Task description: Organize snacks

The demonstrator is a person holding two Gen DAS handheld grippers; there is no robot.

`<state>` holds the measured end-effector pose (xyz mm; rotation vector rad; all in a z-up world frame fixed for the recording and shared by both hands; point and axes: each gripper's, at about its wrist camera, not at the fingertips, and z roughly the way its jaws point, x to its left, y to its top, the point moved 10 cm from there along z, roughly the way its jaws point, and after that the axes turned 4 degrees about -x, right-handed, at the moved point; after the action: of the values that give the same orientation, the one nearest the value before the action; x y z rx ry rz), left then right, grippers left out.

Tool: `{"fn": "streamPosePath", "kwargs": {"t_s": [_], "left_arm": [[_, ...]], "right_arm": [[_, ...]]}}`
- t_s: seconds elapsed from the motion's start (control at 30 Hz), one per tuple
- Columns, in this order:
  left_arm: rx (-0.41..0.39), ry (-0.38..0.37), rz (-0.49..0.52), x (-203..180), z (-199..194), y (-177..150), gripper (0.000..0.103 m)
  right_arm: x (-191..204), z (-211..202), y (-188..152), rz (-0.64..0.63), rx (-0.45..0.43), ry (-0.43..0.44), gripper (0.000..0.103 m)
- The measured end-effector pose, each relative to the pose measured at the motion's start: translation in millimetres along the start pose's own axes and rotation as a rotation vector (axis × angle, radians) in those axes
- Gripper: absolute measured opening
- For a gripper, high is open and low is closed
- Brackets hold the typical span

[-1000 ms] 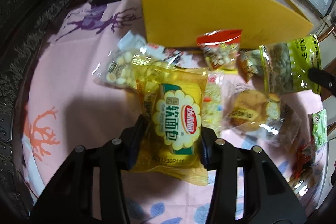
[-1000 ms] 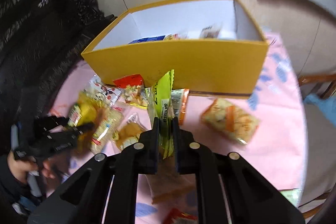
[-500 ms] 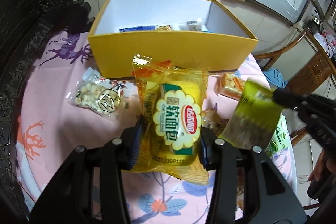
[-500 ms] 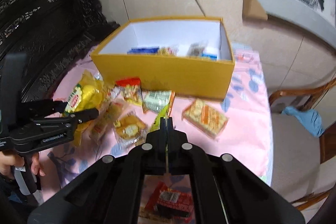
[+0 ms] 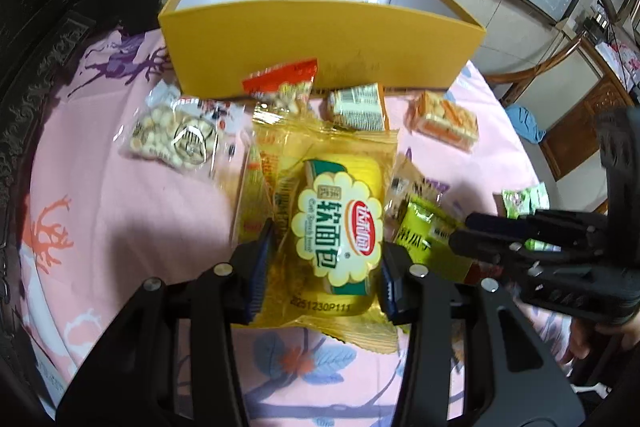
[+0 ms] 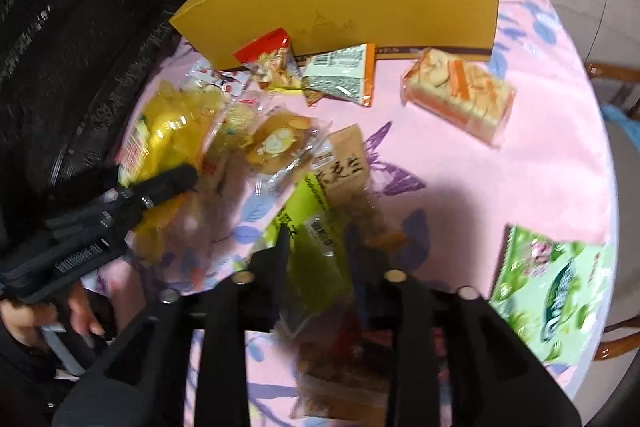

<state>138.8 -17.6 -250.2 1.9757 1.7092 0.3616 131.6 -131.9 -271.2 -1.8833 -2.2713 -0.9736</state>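
Left hand-held gripper [image 5: 322, 259]: clamped on the yellow bread pack [image 5: 332, 227], one pad on each side; pack held above the counter [image 5: 120, 195], face up to the camera.
Right hand-held gripper [image 6: 316, 247]: jaws opening; green pack [image 6: 308, 239] sits between them, blurred, whether the pads touch it cannot be told.
Green pack: in the left wrist view it lies just right of the bread pack, at the tip of the right hand-held gripper.
Box [image 5: 320, 47]: yellow outside, white inside, open top, at the far side of the counter; contents hidden behind its front wall.
Against the box front: red pack [image 5: 282, 87] and a small white-and-orange pack [image 5: 356, 107].
Left of those: clear bag of pale round snacks [image 5: 176, 135].
Right of those: orange cracker pack [image 5: 442, 119], lying apart.
Near right edge: light green bag [image 6: 556, 283].
Counter: round, pink cloth with leaf and coral prints.
Person: fingers [image 6: 80, 311] on the left hand-held gripper's handle.
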Motion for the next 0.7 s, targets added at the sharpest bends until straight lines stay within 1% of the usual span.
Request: {"fn": "streamPosePath", "kwargs": {"t_s": [0.03, 0.07, 0.17, 0.27, 0.37, 0.47, 0.53, 0.6, 0.67, 0.7], "left_arm": [[0.008, 0.001, 0.002, 1, 0, -6, 0.044], [0.019, 0.001, 0.004, 3, -2, -14, 0.044], [0.057, -0.001, 0.009, 4, -3, -36, 0.044], [0.088, 0.004, 0.031, 1, -2, -55, 0.044], [0.134, 0.012, 0.037, 1, 7, -73, 0.044], [0.148, 0.024, 0.046, 1, 14, -78, 0.044], [0.157, 0.032, 0.056, 2, 19, -81, 0.044], [0.173, 0.035, 0.056, 2, 25, -85, 0.044], [0.165, 0.047, 0.077, -1, 26, -86, 0.044], [0.161, 0.056, 0.094, -2, 27, -86, 0.044]], "right_arm": [[4, 0, -4, 0.007, 0.016, 0.028, 0.035], [6, 2, -8, 0.004, 0.037, 0.031, 0.035], [5, 4, -19, -0.022, 0.06, -0.012, 0.035], [5, 4, -28, -0.017, 0.076, -0.012, 0.035], [1, 2, -38, -0.007, 0.099, -0.014, 0.035], [-4, 2, -48, 0.005, 0.116, -0.033, 0.035], [-7, 2, -53, 0.02, 0.125, -0.028, 0.035], [-5, 8, -59, 0.037, 0.141, -0.007, 0.036], [1, 15, -63, 0.049, 0.154, 0.023, 0.037], [4, 18, -64, 0.058, 0.151, 0.042, 0.04]]}}
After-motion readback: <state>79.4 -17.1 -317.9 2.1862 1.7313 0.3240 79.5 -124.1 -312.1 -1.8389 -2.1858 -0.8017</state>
